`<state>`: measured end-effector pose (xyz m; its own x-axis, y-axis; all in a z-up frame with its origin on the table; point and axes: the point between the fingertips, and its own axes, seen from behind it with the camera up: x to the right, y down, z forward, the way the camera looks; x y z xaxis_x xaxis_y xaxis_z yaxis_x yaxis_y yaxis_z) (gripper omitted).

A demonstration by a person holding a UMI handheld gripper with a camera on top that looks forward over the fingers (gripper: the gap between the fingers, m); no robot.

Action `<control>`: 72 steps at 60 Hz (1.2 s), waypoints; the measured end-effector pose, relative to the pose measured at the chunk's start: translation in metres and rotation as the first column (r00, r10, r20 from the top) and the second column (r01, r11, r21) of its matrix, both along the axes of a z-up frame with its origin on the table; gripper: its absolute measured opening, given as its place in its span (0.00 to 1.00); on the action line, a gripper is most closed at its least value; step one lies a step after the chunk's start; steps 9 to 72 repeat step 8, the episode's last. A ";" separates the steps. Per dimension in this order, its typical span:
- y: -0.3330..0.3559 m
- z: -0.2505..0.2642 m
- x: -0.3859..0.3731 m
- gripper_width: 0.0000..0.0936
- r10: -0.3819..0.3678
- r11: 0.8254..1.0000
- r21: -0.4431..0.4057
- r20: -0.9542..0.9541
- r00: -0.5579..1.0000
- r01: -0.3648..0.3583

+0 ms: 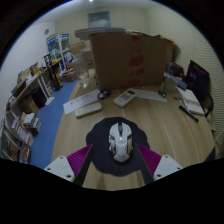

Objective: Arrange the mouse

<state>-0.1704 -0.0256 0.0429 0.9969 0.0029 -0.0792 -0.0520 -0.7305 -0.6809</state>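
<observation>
A white and grey mouse (120,140) lies on a dark round mouse mat (99,133) on the wooden table (150,115). My gripper (115,166) is open. Its purple pads (70,163) stand wide apart at either side. The mouse rests on the mat just ahead of and between the fingertips, with a clear gap on each side. Neither finger touches it.
A white keyboard (130,96) and a flat white device (85,106) lie beyond the mat. A big cardboard box (130,55) stands at the table's far end. A dark monitor (198,80) is at the right. Shelves (25,100) and blue floor (48,125) are at the left.
</observation>
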 end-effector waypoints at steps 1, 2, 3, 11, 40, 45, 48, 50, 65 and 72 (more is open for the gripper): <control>-0.006 0.004 -0.002 0.89 0.001 1.000 -0.002 -0.002 1.000 -0.001; -0.012 0.009 -0.004 0.90 0.001 1.000 -0.004 -0.007 1.000 -0.001; -0.018 0.013 -0.006 0.90 0.000 1.000 -0.006 -0.013 1.000 0.000; -0.047 0.029 -0.018 0.90 -0.012 1.000 -0.015 -0.053 0.999 0.011; -0.047 0.029 -0.018 0.90 -0.012 1.000 -0.015 -0.053 0.999 0.011; -0.047 0.029 -0.018 0.90 -0.012 1.000 -0.015 -0.053 0.999 0.011; -0.047 0.029 -0.018 0.90 -0.012 1.000 -0.015 -0.053 0.999 0.011; -0.047 0.029 -0.018 0.90 -0.012 1.000 -0.015 -0.053 0.999 0.011; -0.047 0.029 -0.018 0.90 -0.012 1.000 -0.015 -0.053 0.999 0.011; -0.047 0.029 -0.018 0.90 -0.012 1.000 -0.015 -0.053 0.999 0.011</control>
